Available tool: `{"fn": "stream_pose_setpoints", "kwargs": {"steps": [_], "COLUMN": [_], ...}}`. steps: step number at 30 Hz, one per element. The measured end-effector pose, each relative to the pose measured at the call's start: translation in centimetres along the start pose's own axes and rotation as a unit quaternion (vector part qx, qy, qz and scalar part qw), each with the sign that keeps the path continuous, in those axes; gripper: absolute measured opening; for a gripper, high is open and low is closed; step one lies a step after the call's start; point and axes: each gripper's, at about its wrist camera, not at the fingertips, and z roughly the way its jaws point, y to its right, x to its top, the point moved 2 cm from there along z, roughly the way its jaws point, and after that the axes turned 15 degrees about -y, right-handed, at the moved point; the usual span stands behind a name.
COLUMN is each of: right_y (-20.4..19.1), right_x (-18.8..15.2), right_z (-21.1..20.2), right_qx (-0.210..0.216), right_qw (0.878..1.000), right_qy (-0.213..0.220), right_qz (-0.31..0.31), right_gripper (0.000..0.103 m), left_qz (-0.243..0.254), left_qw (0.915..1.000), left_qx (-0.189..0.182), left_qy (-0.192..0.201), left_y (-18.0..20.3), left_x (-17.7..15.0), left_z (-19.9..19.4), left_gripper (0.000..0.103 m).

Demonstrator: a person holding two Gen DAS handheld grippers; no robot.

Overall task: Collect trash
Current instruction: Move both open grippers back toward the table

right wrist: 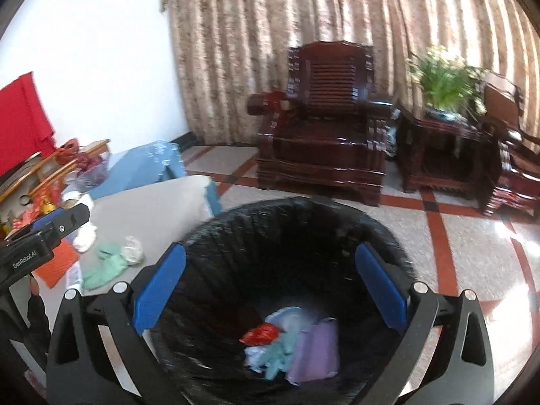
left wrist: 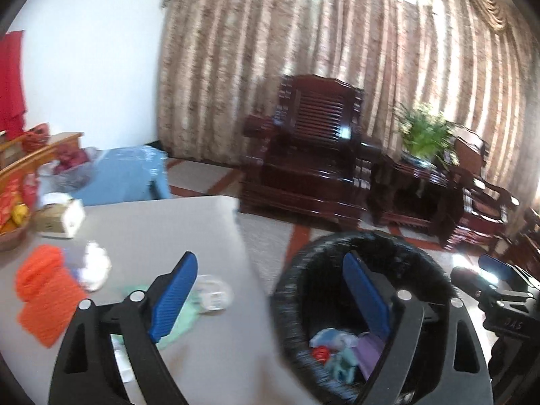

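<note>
Trash left on the worktop [left wrist: 162, 233], the crumpled tissue [left wrist: 96, 265] and green wrapper [left wrist: 182, 320] beside the left fingers [left wrist: 175, 298], looks light, soft: pinch mid-bulk; both grippers' fingers released, empty.

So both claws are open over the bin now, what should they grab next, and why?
Probably the left gripper should swing back to the table and go for the green crumpled scrap, the nearest loose piece. Both it and the right gripper are open and empty, the trash bin already holds litter, and white wads still lie on the table.
</note>
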Motion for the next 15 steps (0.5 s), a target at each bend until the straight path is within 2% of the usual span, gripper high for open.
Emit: {"fn": "stream_pose_setpoints", "kwargs": {"steps": [6,15], "right_y": [-6.1,-16.1], "right_x": [1.0,0.9], "right_z": [0.6,2.7], "right_qx": [0.047,0.116], "right_qw": [0.998,0.986], "right_qy": [0.008,0.003], "right_qz": [-0.040,-0.120], "right_gripper": [0.098,0.098], "left_qz": [-0.030,-0.087], "left_qw": [0.9973,0.9851], "left_qx": [0.064,0.147], "left_qy": [0.017,0.017], "left_y": [-5.5,-14.1], "left_x": [-1.7,-4.9], "left_z": [-2.9,-5.5], "left_gripper": [0.087,0.087]}}
